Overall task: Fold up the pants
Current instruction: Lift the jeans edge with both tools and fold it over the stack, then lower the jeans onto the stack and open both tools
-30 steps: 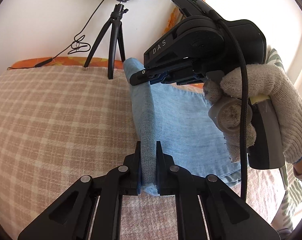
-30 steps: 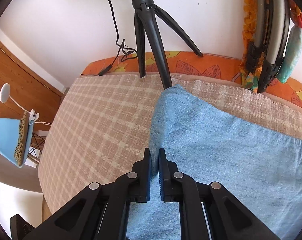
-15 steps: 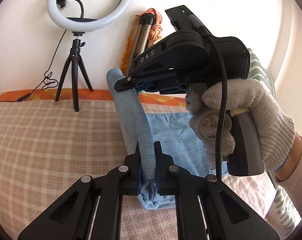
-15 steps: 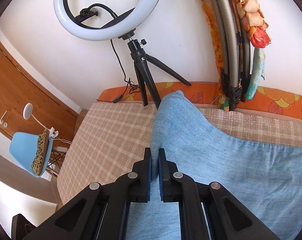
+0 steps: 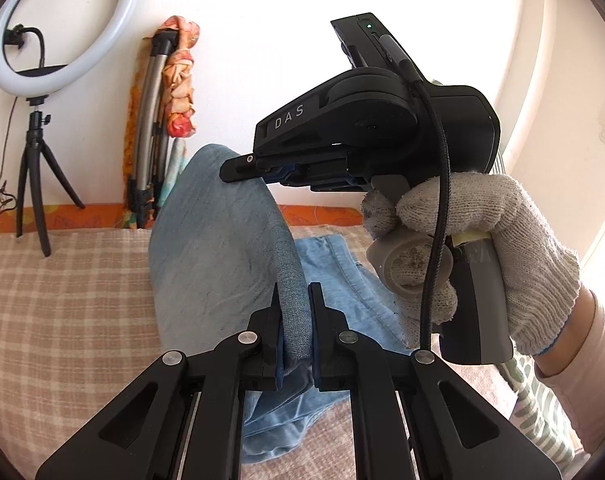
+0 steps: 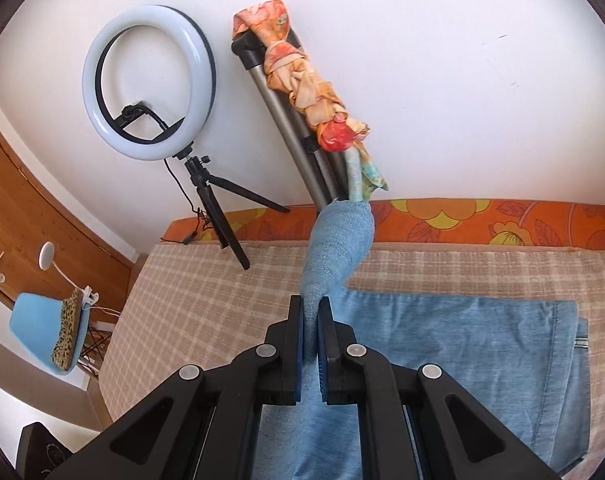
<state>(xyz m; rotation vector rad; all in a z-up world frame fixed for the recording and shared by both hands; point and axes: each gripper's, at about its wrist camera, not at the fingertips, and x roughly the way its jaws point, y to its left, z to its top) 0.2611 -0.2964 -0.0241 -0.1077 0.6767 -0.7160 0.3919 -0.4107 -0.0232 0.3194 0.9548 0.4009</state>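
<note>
Left hand-held gripper pinches pants fold; right hand-held gripper likewise; we see cloth raised above plaid bed.

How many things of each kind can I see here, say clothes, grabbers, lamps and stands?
Jeans: 1, the blue pair on the checked bedcover
Grabbers: 2, the left gripper and the right gripper, both clamped on the jeans
Ring lamps: 1, the ring light on its small tripod
Folded metal stands: 1, the stand leaning on the wall, wrapped in orange cloth
Total: 5
</note>
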